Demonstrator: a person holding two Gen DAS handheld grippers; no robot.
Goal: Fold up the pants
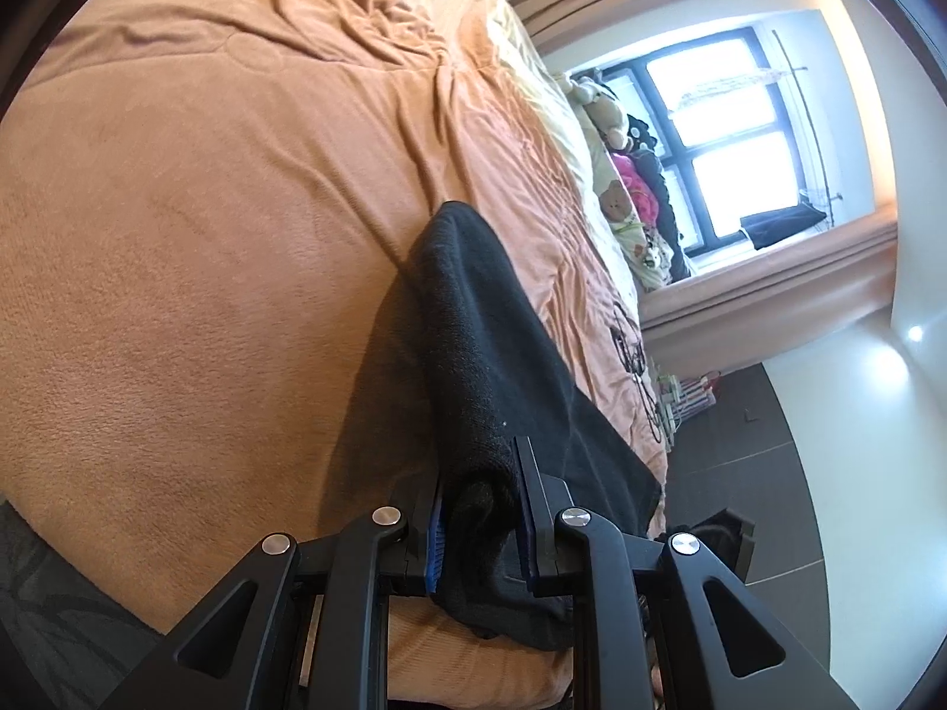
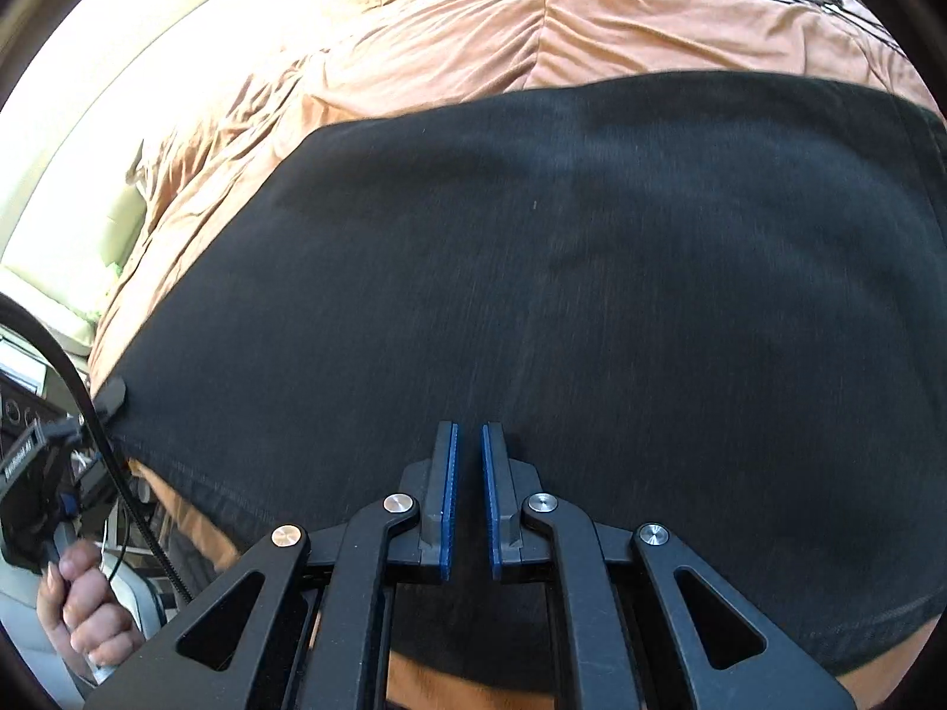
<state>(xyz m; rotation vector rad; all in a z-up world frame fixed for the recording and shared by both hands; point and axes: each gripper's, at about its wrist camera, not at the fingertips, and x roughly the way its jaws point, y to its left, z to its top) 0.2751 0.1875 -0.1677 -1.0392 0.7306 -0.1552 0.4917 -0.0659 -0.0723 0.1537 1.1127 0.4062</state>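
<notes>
The black pants [image 2: 562,266] lie spread wide over an orange blanket [image 2: 444,29] on a bed. My left gripper [image 1: 479,461] is shut on a bunched edge of the pants [image 1: 473,325] and holds that fold lifted off the blanket [image 1: 207,207]. In the right wrist view the same gripper [image 2: 112,396] pinches the pants' left corner, with a person's hand [image 2: 77,609] on its handle. My right gripper [image 2: 469,426] hovers low over the middle of the pants, shut, with nothing between its blue pads. The view is blurred there, so I cannot tell whether it touches the cloth.
Pillows and stuffed toys [image 1: 621,177] pile up at the head of the bed below a bright window [image 1: 728,136]. Dark floor tiles [image 1: 740,444] run beside the bed. A cream wall or headboard [image 2: 89,118] borders the blanket's left side.
</notes>
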